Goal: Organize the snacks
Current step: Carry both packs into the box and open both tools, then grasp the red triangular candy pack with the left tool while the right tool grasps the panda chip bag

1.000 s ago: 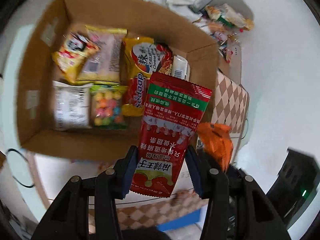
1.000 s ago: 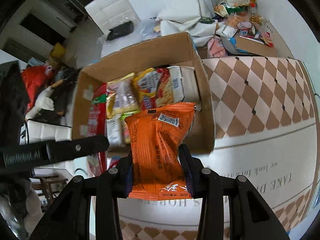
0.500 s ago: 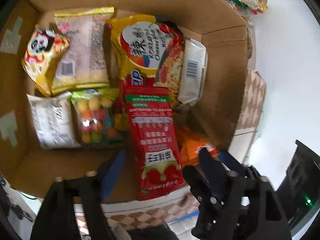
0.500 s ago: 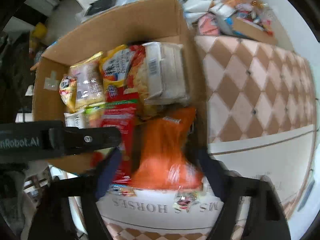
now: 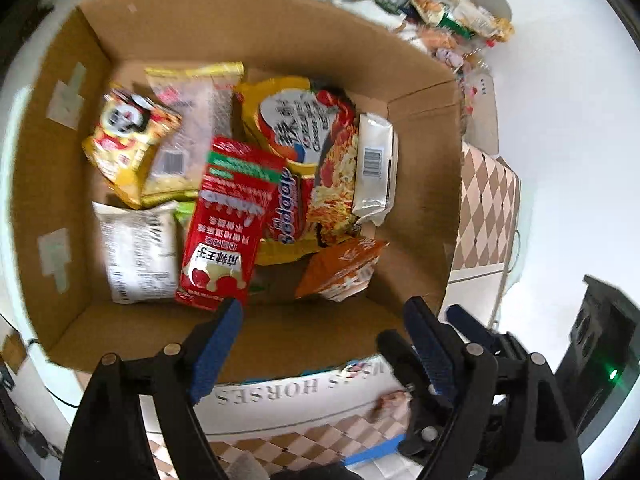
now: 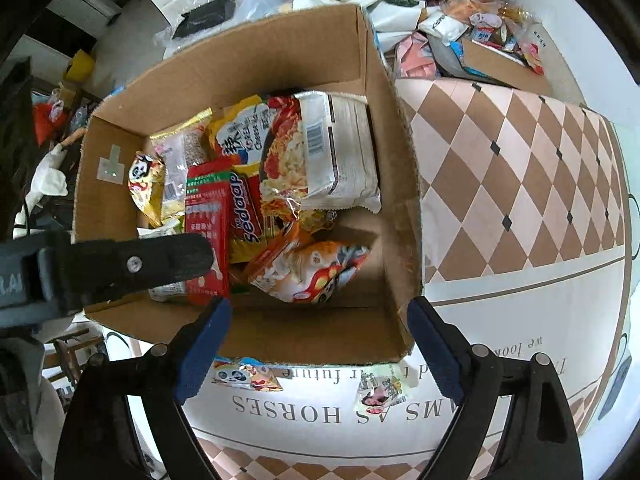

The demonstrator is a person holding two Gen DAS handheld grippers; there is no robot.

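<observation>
Through my left wrist camera, my left claw (image 5: 324, 316) hangs over the near wall of the cardboard box (image 5: 280, 340), its blue-padded jaws spreading wider with nothing between them. The red packet (image 5: 224, 232) lies flat in the box just ahead of my left finger, its near edge almost at that fingertip but apart from it. The orange packet (image 5: 340, 266) sits ahead and between my fingers, tilted against the box floor. Further ahead lie a large yellow noodle bag (image 5: 296, 140), a white barcoded pack (image 5: 374, 168) to its right, a yellow panda packet (image 5: 128, 136) and a pale pink bag (image 5: 188, 120) to the far left, and a white crinkled bag (image 5: 138, 252) left of the red one. All are glossy, soft film pouches; the box is plain brown corrugated board with tape patches on its left wall. Through my right wrist camera, my right claw (image 6: 320, 316) points down over the same box's near right corner, jaws also widening and empty. The orange packet (image 6: 308, 268) rests just beyond and between my fingertips, free of both. The red packet (image 6: 206, 216) lies ahead to the left, partly hidden by the black finger of my left claw (image 6: 132, 264) reaching in from the left. The box stands on a cloth (image 6: 520, 184) of brown and cream diamonds with printed lettering, and two small packets (image 6: 244, 376) lie on it just behind the near wall, between my fingers.
</observation>
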